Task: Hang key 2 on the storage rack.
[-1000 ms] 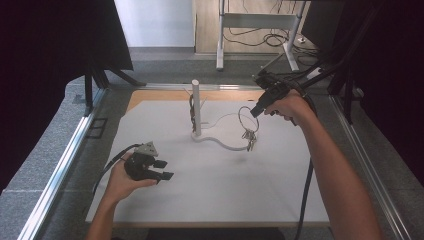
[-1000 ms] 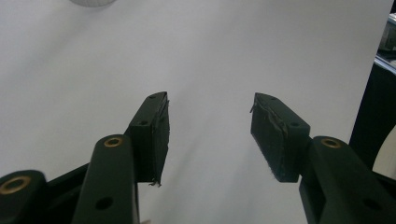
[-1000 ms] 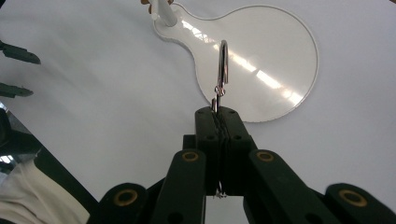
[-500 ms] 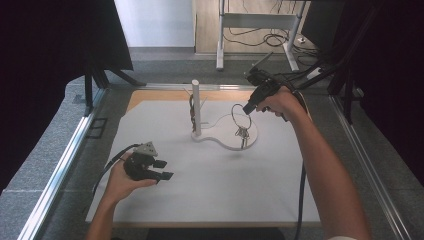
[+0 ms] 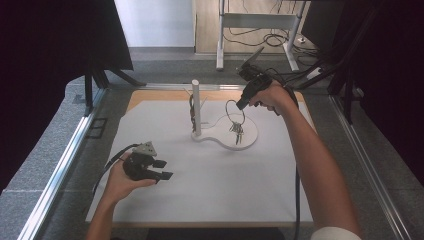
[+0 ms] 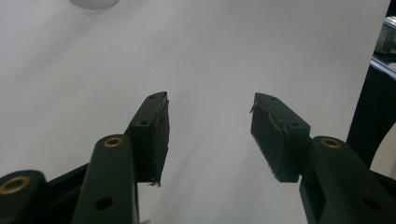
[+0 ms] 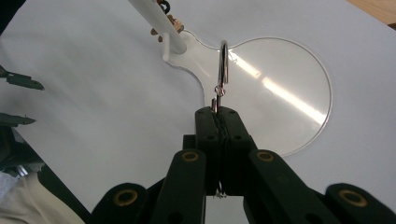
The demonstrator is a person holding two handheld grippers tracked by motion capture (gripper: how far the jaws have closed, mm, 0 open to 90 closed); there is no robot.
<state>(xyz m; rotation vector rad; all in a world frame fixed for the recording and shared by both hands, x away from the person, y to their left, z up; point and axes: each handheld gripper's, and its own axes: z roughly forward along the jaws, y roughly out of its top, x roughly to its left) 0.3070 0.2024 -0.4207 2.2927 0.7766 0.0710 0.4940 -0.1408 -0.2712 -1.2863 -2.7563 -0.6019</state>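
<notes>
A white post [image 5: 196, 106] rises from a white stand whose round base [image 5: 248, 138] lies on the white mat; a dark bunch [image 5: 191, 112] hangs at the post's side. My right gripper [image 5: 240, 105] is shut on a large metal key ring [image 5: 235, 111], with keys [image 5: 236, 131] dangling from it above the round base. In the right gripper view the ring [image 7: 223, 65] stands edge-on just past the closed jaws, near the post [image 7: 156, 21]. My left gripper [image 5: 161, 169] rests low at the mat's front left, open, with nothing between its pads [image 6: 153, 135].
The white mat [image 5: 200, 200] covers a table with metal rails [image 5: 60, 170] along both sides. Behind the table stand a desk frame [image 5: 260, 30] and loose cables. Dark curtains flank the left and right.
The right gripper has carried the key ring leftward, closer to the post, and the keys now hang over the round base. The left gripper has stayed in place.
</notes>
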